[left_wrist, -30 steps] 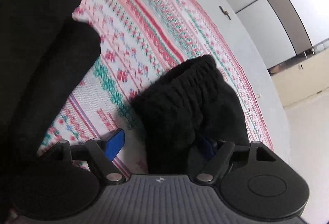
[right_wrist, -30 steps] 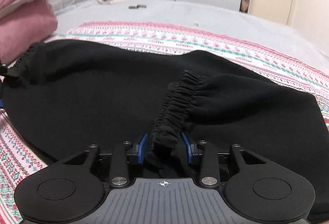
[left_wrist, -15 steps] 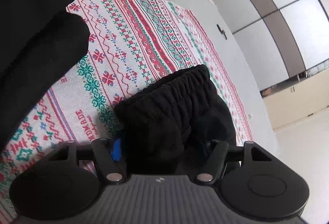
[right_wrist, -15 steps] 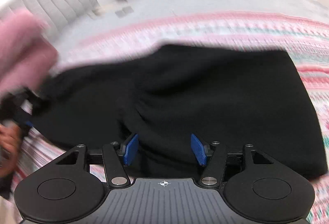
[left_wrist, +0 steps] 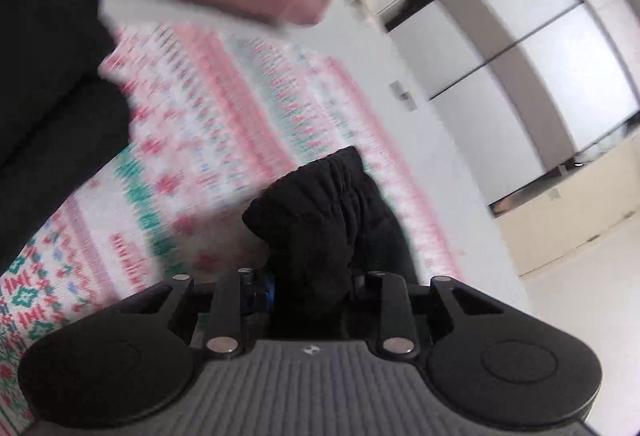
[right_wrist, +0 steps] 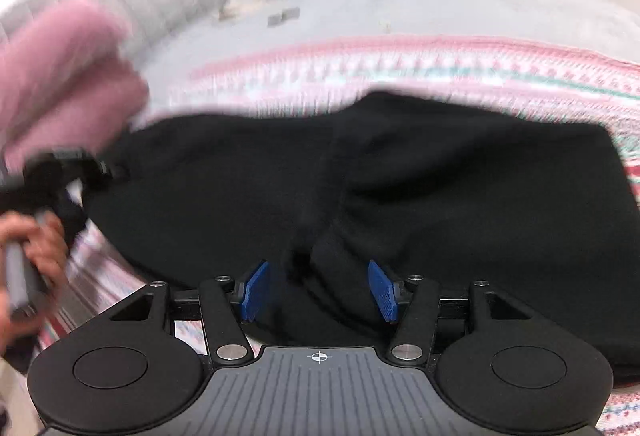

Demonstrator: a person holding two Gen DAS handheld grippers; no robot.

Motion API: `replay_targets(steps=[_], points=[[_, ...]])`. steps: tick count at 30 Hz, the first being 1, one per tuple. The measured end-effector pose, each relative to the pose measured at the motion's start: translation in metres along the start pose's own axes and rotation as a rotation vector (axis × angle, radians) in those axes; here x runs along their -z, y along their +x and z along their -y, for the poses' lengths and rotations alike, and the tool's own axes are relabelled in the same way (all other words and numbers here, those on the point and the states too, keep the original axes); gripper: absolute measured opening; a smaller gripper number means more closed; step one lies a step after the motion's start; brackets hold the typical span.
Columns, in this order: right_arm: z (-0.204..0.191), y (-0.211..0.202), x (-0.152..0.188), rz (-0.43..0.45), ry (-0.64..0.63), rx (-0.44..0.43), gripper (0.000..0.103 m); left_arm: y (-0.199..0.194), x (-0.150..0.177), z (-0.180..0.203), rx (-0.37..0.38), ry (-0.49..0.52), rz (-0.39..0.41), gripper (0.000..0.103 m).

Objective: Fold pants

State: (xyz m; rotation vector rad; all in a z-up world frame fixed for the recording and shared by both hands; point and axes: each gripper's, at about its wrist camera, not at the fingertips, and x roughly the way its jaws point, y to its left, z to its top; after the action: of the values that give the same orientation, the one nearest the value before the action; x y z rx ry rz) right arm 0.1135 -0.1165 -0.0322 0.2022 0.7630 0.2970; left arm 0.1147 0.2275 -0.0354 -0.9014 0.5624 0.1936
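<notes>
Left tool (left_wrist: pixel 310 286): the jaws are closing, narrowed from wide apart a second ago, and now clamp the elastic cuff (left_wrist: pixel 320 204) of the black pants (right_wrist: pixel 400 188). Right tool (right_wrist: pixel 318 288): the blue pads (right_wrist: pixel 382 290) stand apart. They gripped the other gathered cuff a second ago; now fabric lies loose between them, unpressed. The pants lie spread on the patterned blanket (left_wrist: pixel 208 140) on the bed, near the pink pillow (right_wrist: pixel 68 76). Judgement: one leg end is released and the other secured, ready to be carried over for the fold.
</notes>
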Motion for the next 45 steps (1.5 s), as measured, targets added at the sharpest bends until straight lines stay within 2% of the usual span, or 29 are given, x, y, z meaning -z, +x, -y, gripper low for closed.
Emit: replay_targets(steps=[3,6,10,17,22,26,30,34,35,36,38,40,41,42,45], points=[[0.021,-0.019,-0.006,0.045,0.090,0.042,0.055,-0.021,0.010,0.034,0.049,0.112,0.064,0.058],[0.052,-0.029,-0.009,0.041,0.259,0.068,0.055,-0.036,0.024,0.062,0.118,0.175,0.091,0.058],[0.089,-0.043,-0.005,0.050,0.439,0.059,0.055,-0.047,0.043,0.096,0.192,0.210,0.099,0.058],[0.124,-0.070,0.004,0.063,0.537,0.058,0.056,-0.049,0.096,0.157,0.314,0.331,0.075,0.058],[0.153,-0.075,0.008,0.052,0.706,0.034,0.058,-0.040,0.145,0.199,0.354,0.438,0.061,0.058],[0.175,-0.085,0.020,0.060,0.819,0.016,0.058,-0.029,0.201,0.231,0.352,0.638,0.084,0.058],[0.199,-0.097,0.027,0.089,0.910,0.029,0.058,-0.005,0.257,0.247,0.311,0.797,0.034,0.059],[0.221,-0.107,0.036,0.106,0.993,0.041,0.058,0.016,0.307,0.254,0.228,1.075,-0.009,0.063],[0.226,-0.109,0.038,0.109,1.004,0.046,0.058,0.020,0.316,0.253,0.225,1.132,-0.019,0.067],[0.230,-0.111,0.039,0.113,1.011,0.051,0.058,0.020,0.322,0.249,0.239,1.189,-0.032,0.075],[0.236,-0.114,0.042,0.116,1.020,0.061,0.058,0.020,0.332,0.243,0.296,1.288,-0.073,0.083],[0.242,-0.114,0.043,0.108,1.027,0.060,0.058,0.014,0.338,0.237,0.383,1.340,-0.134,0.085],[0.244,-0.113,0.043,0.105,1.027,0.060,0.058,0.010,0.341,0.234,0.409,1.371,-0.135,0.089],[0.245,-0.112,0.044,0.101,1.027,0.064,0.058,0.007,0.344,0.233,0.415,1.415,-0.122,0.095],[0.247,-0.109,0.045,0.090,1.035,0.072,0.058,0.005,0.343,0.227,0.428,1.482,-0.139,0.096]])
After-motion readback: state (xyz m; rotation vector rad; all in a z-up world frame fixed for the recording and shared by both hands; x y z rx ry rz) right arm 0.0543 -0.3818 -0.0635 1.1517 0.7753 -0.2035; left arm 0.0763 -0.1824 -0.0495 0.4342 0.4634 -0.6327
